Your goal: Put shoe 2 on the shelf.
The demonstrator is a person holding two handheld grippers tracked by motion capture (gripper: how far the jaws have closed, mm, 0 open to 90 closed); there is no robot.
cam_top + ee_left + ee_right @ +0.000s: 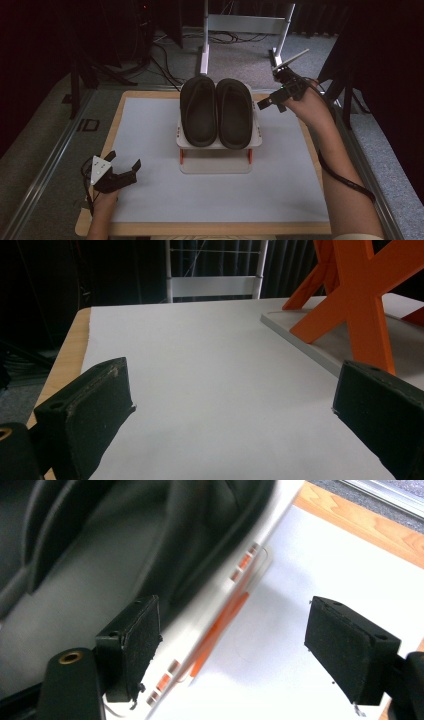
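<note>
Step in hand: judged as placement done; 2 black slippers lie side by side on top of the rack point(219, 145), and the right gripper point(272, 100) hangs just beside the right slipper point(234, 114), at its far outer edge.
Next move: judged as drawing the right gripper clear without nudging that slipper, or closing in for a new grip.
Room: dark surround, grey carpet, white metal frame point(246, 24) beyond the table.
Table: wooden edge point(305, 229), white mat point(150, 130) on top.
Rack: white shelf on orange crossed legs point(357, 305), mid-mat.
Left slipper point(198, 111): touching its partner.
Right gripper jaws: wide, nothing between them.
Left gripper point(122, 167): near corner of mat, jaws wide, holding nothing.
</note>
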